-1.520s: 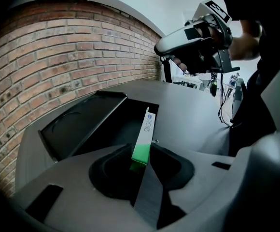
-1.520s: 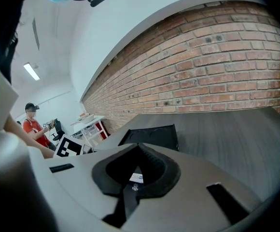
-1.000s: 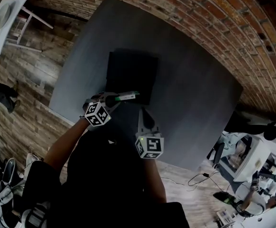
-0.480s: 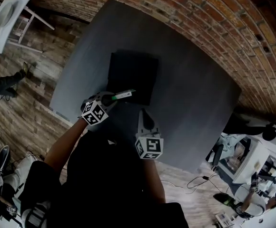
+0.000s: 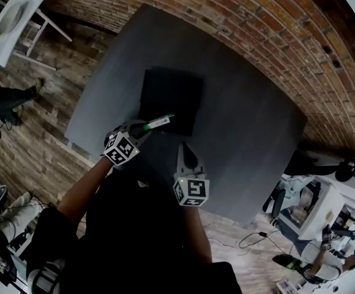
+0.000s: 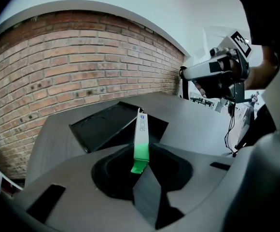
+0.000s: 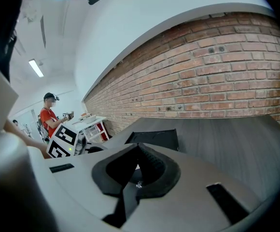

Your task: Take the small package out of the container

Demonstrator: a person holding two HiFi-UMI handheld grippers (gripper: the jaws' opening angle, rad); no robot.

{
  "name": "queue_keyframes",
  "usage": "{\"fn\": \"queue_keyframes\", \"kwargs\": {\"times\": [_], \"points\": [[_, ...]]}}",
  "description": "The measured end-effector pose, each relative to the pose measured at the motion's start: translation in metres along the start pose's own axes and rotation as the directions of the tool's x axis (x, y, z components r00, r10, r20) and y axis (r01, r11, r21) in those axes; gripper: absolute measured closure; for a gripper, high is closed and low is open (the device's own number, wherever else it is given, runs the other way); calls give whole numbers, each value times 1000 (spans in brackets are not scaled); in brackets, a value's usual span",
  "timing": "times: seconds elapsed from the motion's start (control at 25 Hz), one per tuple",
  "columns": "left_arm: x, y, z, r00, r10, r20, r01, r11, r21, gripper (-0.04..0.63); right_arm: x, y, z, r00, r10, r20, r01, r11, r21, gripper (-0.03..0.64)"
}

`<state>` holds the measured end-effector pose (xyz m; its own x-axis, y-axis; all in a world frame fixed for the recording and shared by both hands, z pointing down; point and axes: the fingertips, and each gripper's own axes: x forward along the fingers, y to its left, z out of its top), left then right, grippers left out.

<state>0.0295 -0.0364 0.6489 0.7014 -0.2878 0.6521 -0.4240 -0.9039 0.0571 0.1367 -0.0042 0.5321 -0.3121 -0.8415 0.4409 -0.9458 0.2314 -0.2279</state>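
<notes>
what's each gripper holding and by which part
The left gripper pinches the small package by its green end; the white end sticks out free. The right gripper is shut on nothing.

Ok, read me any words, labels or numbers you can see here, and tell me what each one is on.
On the small package: grey lettering beside a blue dot on its white end, too blurred to read.
On the marker cubes: black-and-white square patterns only, no words.
Nothing else carries readable text.
</notes>
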Motion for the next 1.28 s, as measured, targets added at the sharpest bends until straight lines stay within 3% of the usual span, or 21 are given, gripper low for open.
{"fn": "queue_keyframes", "kwargs": {"times": [0.44,0.84,1.28], "points": [[-25,-32,31,996,45,83,-41,998,-51,485,-28,10,-1,1000,0,24,0,1000,-17,592],[-49,-58,79,978,101,181,-90,994,-70,485,-55,6,4,998,-15,56,16,1000,-27,592],[-59,-84,120,952,138,273,-103,985,-139,485,-82,-15,13,995,-34,89,38,998,-43,592]]}}
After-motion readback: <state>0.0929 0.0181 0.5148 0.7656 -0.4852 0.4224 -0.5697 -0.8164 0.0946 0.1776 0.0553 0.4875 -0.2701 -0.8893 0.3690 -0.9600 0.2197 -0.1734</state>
